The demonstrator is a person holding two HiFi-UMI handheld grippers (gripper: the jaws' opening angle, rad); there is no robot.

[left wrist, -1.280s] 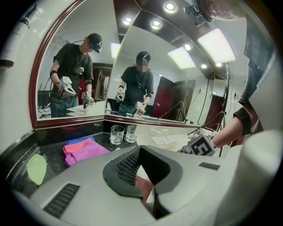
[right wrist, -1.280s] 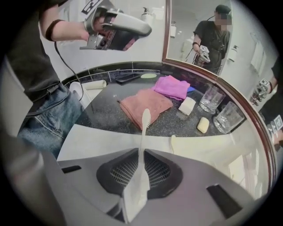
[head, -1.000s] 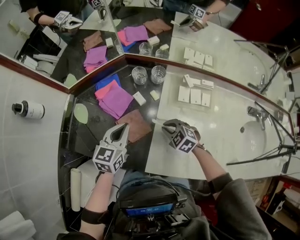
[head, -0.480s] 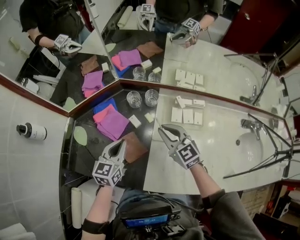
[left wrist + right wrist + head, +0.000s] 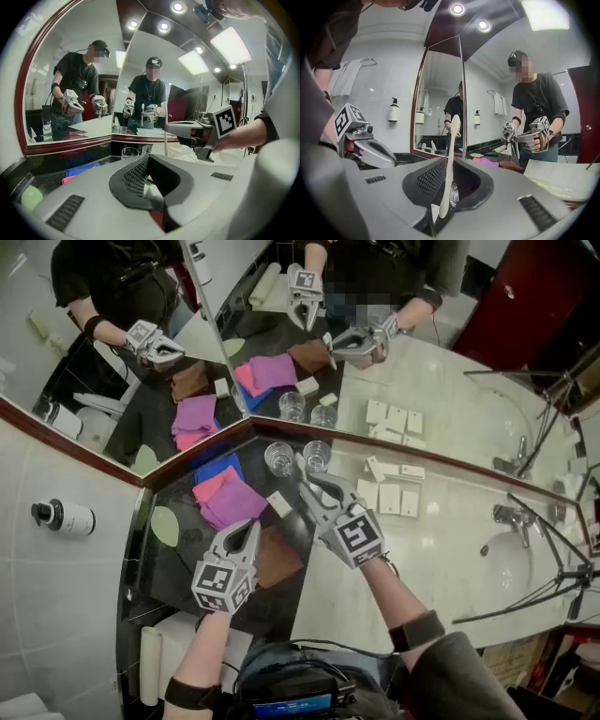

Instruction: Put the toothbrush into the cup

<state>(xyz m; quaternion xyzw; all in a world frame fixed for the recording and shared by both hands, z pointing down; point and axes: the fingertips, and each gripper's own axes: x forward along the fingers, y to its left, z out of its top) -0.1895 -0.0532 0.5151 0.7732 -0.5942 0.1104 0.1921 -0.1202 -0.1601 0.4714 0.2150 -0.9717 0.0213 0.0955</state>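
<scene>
A white toothbrush (image 5: 451,159) stands upright between the jaws of my right gripper (image 5: 451,180), which is shut on its handle. In the head view the right gripper (image 5: 312,486) hangs just in front of two clear glass cups (image 5: 316,455) at the back of the dark counter. The left gripper view shows the toothbrush (image 5: 165,137) hanging above the cups (image 5: 130,153). My left gripper (image 5: 246,532) is shut and empty, lower left over a brown cloth (image 5: 278,559).
Pink and blue cloths (image 5: 228,500) lie left of the cups, and a small white soap bar (image 5: 278,504) lies in front of them. White packets (image 5: 389,498) sit on the pale counter, with a tap (image 5: 511,517) and basin at the right. Mirrors rise behind.
My right gripper has risen and swung forward with the toothbrush, from the pale counter's edge up to the two glass cups. The left gripper has shifted slightly.
</scene>
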